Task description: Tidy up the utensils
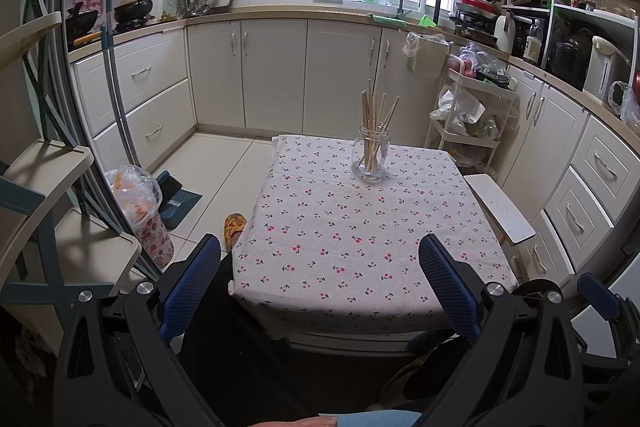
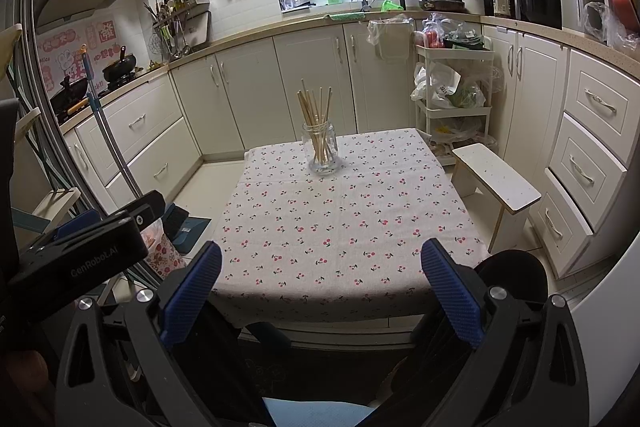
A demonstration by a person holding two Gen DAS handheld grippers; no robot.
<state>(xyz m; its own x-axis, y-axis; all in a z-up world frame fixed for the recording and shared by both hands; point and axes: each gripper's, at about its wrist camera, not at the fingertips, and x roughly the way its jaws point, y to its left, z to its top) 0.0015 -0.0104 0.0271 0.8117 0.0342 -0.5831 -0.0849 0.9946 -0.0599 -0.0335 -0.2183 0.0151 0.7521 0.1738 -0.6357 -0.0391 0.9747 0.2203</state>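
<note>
The glass jar (image 1: 371, 155) stood upright toward the far end of the table (image 1: 360, 247), on the cherry-print cloth, with all the visible chopsticks (image 1: 374, 123) bundled inside it and fanning out above the rim. No loose utensil lay on the cloth in either view. The left tongs (image 1: 320, 283) hung back at the near edge of the table, blue pads wide apart and holding nothing; the right tongs (image 2: 322, 287) hung likewise, apart and empty, well short of the jar. By that showing the gathering step looked finished, or else not yet begun. Any next move seemed to call for a long forward reach to the jar, and a careful approach so the tall sticks were not knocked.
</note>
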